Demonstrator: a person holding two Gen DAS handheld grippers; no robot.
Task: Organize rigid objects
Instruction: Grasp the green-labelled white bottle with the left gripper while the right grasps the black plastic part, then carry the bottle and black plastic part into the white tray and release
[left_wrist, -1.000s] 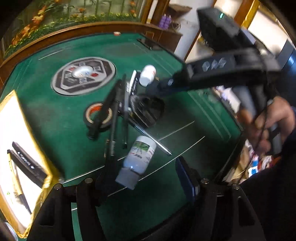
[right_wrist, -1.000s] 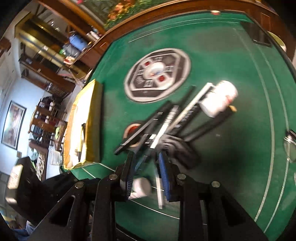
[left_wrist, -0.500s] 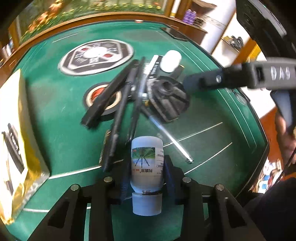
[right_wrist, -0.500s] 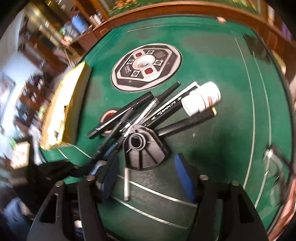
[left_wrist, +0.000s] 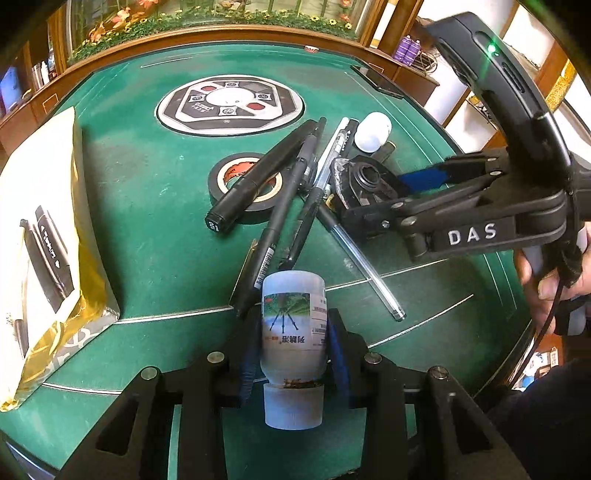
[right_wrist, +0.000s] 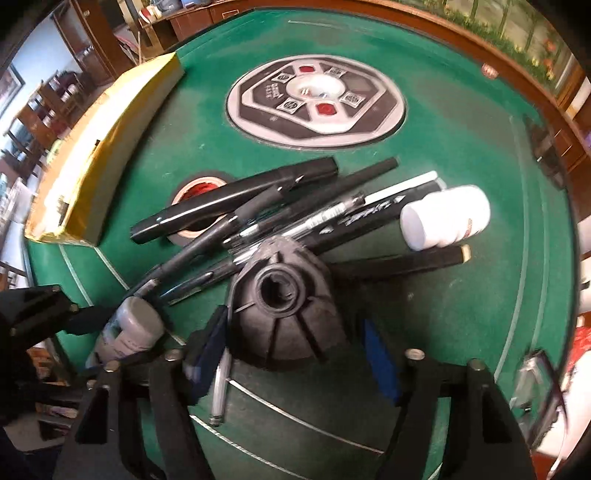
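Clamping a labelled white bottle (left_wrist: 293, 332) between its blue pads, the left gripper (left_wrist: 293, 354) holds it lying on the green table (left_wrist: 147, 236), cap toward the camera. Ahead lies a heap of pens (left_wrist: 280, 206). The right gripper (right_wrist: 291, 343) straddles a black ribbed cap (right_wrist: 284, 306), jaws closing, pads not yet touching.

— Where do we find the tape roll (left_wrist: 243, 186)?
— At nine o'clock of the ribbed disc (left_wrist: 365, 184), under a marker (left_wrist: 258, 181). We see the box (left_wrist: 44, 229) well off at nine, the round panel (left_wrist: 229, 103) at twelve, the labelled bottle (left_wrist: 293, 325) at six
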